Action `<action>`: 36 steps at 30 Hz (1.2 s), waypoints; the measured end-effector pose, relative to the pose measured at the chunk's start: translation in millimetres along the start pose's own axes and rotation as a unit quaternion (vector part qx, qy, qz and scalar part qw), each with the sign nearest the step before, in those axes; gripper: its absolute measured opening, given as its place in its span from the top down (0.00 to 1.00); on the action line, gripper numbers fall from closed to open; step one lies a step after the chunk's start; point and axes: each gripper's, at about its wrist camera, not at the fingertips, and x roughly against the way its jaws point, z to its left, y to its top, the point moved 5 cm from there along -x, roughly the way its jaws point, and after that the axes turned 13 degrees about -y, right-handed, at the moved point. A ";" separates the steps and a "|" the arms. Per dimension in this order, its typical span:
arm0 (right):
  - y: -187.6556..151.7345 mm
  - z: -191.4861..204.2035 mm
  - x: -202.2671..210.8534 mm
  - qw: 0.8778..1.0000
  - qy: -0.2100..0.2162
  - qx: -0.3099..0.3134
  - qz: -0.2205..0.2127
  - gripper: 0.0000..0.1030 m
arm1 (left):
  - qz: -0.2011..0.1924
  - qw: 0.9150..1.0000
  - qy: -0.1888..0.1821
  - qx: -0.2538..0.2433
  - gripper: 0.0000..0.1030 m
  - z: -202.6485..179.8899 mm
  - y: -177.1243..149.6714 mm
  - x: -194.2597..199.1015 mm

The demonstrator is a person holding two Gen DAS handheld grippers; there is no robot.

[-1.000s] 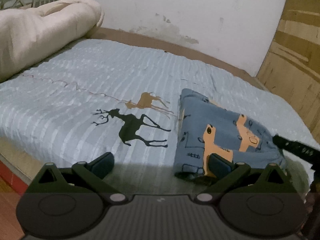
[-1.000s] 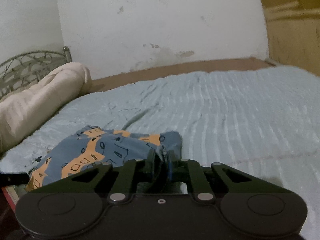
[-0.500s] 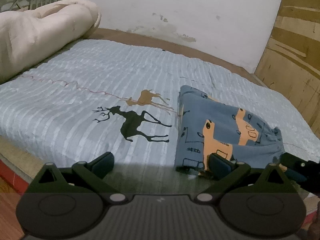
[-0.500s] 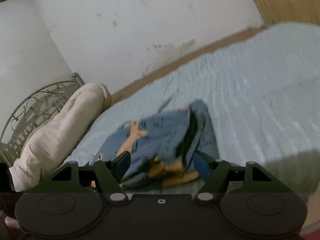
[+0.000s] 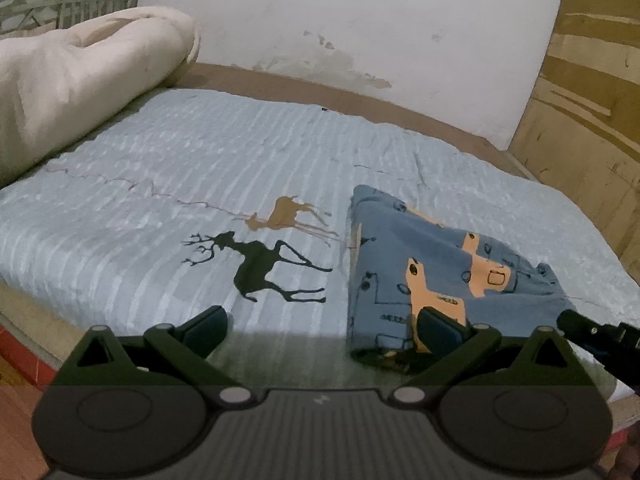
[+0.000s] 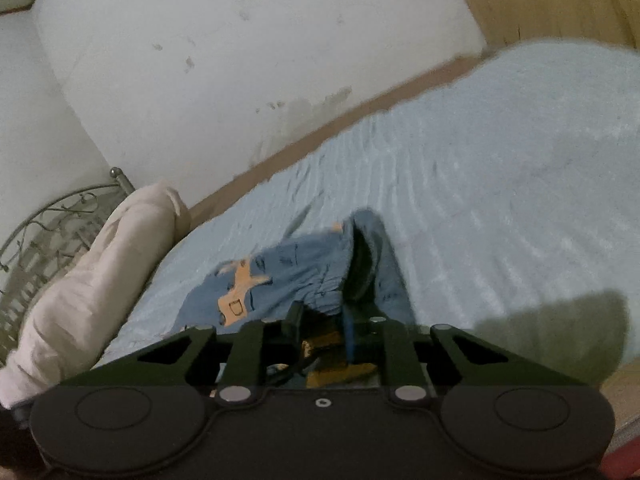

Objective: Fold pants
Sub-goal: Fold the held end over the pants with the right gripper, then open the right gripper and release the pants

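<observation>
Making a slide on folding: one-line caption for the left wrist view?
Open left gripper beside folded blue pants on the deer-print bedspread; right gripper at their edge.

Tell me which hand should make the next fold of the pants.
Right, probably: its tongs are closing with the pants edge between them, while the left tongs stand open, gripping nothing.

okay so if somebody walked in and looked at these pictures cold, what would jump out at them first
Probably the folded blue pants with orange patches, lying near the front edge of the pale blue bedspread. Just left of them a black deer and a smaller tan deer are printed on the bedspread. The right gripper is closing with an edge of the pants between its jaws, while the left gripper stands open over the bedspread.
</observation>
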 end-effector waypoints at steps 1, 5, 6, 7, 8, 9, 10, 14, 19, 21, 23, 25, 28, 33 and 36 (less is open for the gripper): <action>-0.5 0.9 -1.0 1.000 -0.002 0.006 0.003 0.80 | 0.001 1.000 0.001 0.000 0.01 -0.5 0.1 -1.6; -10.8 -1.1 -13.3 0.999 -0.012 0.015 0.027 0.78 | 0.008 1.000 0.001 0.004 0.01 -0.6 -2.4 -5.6; -12.8 -1.1 -13.5 0.999 -0.013 0.017 0.026 0.78 | 0.010 1.000 0.001 0.003 0.01 -0.6 -3.2 -6.5; -14.0 -0.9 -12.2 0.999 -0.014 0.020 0.022 0.77 | 0.012 1.000 0.001 0.002 0.01 -0.5 -3.9 -7.4; -14.1 0.5 -10.8 0.999 -0.016 0.026 0.018 0.76 | 0.013 1.000 0.000 0.001 0.01 -0.2 -4.2 -7.9; -13.6 2.4 -8.5 0.999 -0.018 0.033 0.012 0.73 | 0.013 1.000 -0.001 0.001 0.01 -0.1 -4.2 -8.2; -13.1 3.5 -5.7 0.999 -0.022 0.041 0.003 0.66 | 0.012 1.000 -0.002 0.001 0.01 0.0 -3.5 -8.2; -7.7 9.3 4.8 0.995 -0.043 0.083 -0.042 0.32 | 0.006 1.000 -0.006 0.001 0.01 -0.3 3.2 -12.1; 0.9 22.8 -6.3 0.988 -0.051 0.131 -0.064 0.07 | 0.003 1.000 0.002 0.006 0.01 1.7 14.5 -26.2; 6.4 30.6 -15.9 0.986 -0.047 0.149 -0.064 0.05 | 0.004 1.000 0.008 0.010 0.01 4.4 17.9 -32.4; 14.1 40.5 -30.0 0.982 -0.052 0.169 -0.060 0.04 | 0.008 1.000 0.013 0.012 0.01 6.4 19.0 -38.0; 22.3 51.7 -46.0 0.979 -0.052 0.187 -0.057 0.03 | 0.013 1.000 0.014 0.010 0.01 6.1 17.6 -42.2; 31.0 65.6 -76.5 0.971 -0.066 0.228 -0.037 0.03 | 0.028 1.000 0.011 -0.002 0.01 3.4 10.4 -47.0; 40.3 35.0 -104.8 0.957 -0.149 0.247 -0.022 0.04 | 0.030 0.999 0.008 -0.043 0.01 -0.5 -3.8 -45.7; 43.4 1.5 -108.0 0.960 -0.170 0.222 -0.018 0.04 | 0.028 0.998 0.001 -0.049 0.01 -2.6 -8.9 -43.4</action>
